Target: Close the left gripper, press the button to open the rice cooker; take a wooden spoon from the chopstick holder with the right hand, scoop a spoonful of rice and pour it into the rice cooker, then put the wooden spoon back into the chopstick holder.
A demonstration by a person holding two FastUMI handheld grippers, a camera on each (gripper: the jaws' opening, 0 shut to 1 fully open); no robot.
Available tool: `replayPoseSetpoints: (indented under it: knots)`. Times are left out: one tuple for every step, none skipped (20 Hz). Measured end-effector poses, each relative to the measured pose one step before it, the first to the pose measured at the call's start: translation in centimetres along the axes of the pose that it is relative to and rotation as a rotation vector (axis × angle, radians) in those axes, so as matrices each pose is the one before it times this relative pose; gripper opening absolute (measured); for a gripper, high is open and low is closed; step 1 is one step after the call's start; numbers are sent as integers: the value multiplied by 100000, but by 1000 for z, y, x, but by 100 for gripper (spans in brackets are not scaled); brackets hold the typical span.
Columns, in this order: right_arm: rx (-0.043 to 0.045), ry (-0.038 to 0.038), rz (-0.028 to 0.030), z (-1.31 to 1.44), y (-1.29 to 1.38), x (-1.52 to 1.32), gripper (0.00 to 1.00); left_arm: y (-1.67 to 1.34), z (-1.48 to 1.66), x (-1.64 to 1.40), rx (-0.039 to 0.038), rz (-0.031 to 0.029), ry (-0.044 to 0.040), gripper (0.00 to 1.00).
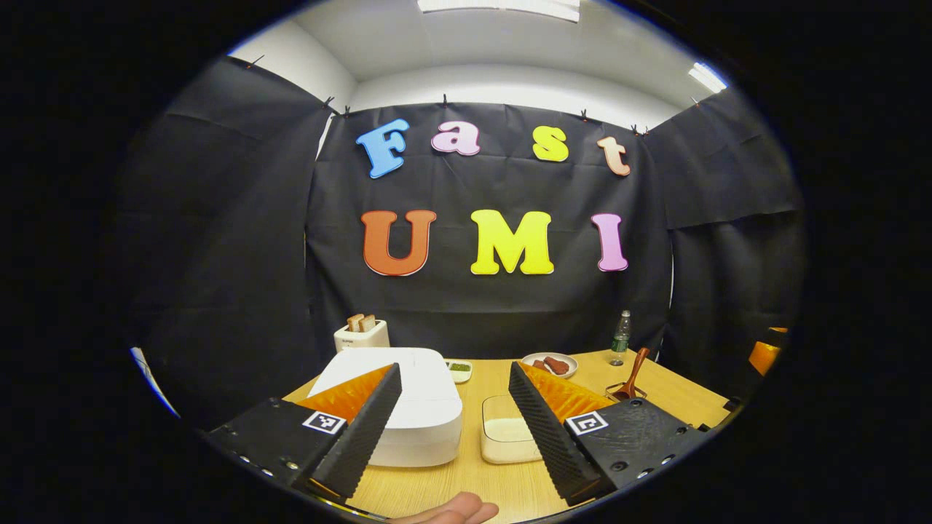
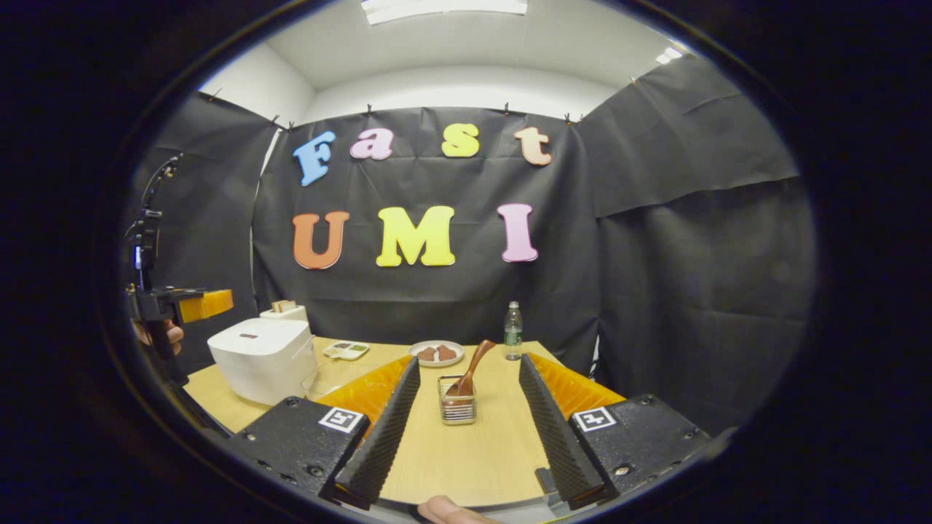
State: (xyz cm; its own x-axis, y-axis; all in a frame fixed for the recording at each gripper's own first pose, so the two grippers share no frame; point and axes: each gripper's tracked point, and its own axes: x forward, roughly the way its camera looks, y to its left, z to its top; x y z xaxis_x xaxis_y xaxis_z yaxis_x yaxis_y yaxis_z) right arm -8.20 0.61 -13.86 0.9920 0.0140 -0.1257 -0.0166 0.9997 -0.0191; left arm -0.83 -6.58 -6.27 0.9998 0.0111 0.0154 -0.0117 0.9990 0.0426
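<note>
No legible text or numbers, square black-and-white coded markers on both gripper bodies, toaster (image 1: 361, 335) front marking too small to read

Rice cooker (image 1: 408, 407) shut (spoon (image 2: 472, 367) in holder (image 2: 457, 407))

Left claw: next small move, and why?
Probably close the left claw first. Its fingers stand wide apart in front of the white rice cooker, whose lid is down, and the button press calls for a shut claw. The wooden spoon sits untouched in the chopstick holder, so the right claw can wait.
</note>
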Motion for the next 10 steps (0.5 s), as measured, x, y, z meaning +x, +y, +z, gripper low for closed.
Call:
replayPoseSetpoints:
  knots:
    - [190,-324,-666,95,-187,-176,89,-262,302,-1081,1855,961,-823,95]
    - [72,-281,-502,117,-29,-221,89,-281,68,-1047,1535,398,-774,95]
    - [-244,-68,-382,34,-76,-184,89,-607,-127,-1038,954,-532,-398,95]
    - [-325,-59,-328,159,55,-89,90,-744,-270,-1042,634,-1360,275,94]
    - [-151,-175,-262,56,-44,-195,90,-581,-248,-1025,712,-1153,-226,94]
    - [31,-477,24,224,111,-133,89,-181,-63,-727,744,-366,-467,94]
    - [84,-514,175,249,248,-74,89,35,-55,-457,372,-277,-131,95]
    - [-181,-232,320,158,320,-23,89,44,-161,-489,-21,0,187,95]
    - [-258,-183,475,20,313,-111,89,34,94,-531,-254,364,-596,95]
    - [-304,-57,589,52,375,-76,89,206,108,-239,-395,514,-561,95]
